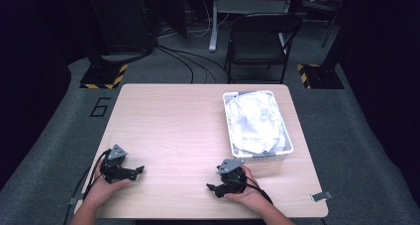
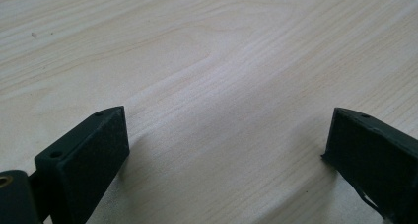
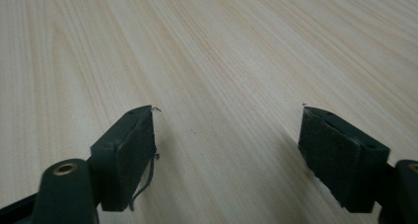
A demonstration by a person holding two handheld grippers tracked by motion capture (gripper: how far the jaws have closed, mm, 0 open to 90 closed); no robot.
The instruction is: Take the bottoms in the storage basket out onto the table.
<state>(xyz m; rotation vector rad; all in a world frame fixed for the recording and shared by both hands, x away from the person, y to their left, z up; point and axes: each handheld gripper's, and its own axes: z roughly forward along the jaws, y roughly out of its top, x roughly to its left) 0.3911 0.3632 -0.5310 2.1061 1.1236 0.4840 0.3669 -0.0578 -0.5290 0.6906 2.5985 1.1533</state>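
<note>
My left gripper (image 1: 139, 170) rests low on the wooden table (image 1: 173, 131) near its front left, held by a hand, its tips pointing right. In the left gripper view its jaws stand wide apart over bare wood, so the left gripper (image 2: 224, 130) is open and holds nothing. My right gripper (image 1: 211, 188) sits near the front edge right of centre, tips pointing left. Its jaws are likewise spread in the right gripper view, where the right gripper (image 3: 229, 130) is open over bare wood. A white basket (image 1: 233, 136) holding crumpled white cloth (image 1: 255, 118) stands just beyond the right gripper.
The basket takes up the table's right side. A black folding chair (image 1: 260, 41) stands on the floor beyond the far edge. A small metal clip (image 1: 321, 196) sits at the table's front right corner. Cables trail from both grippers off the front edge.
</note>
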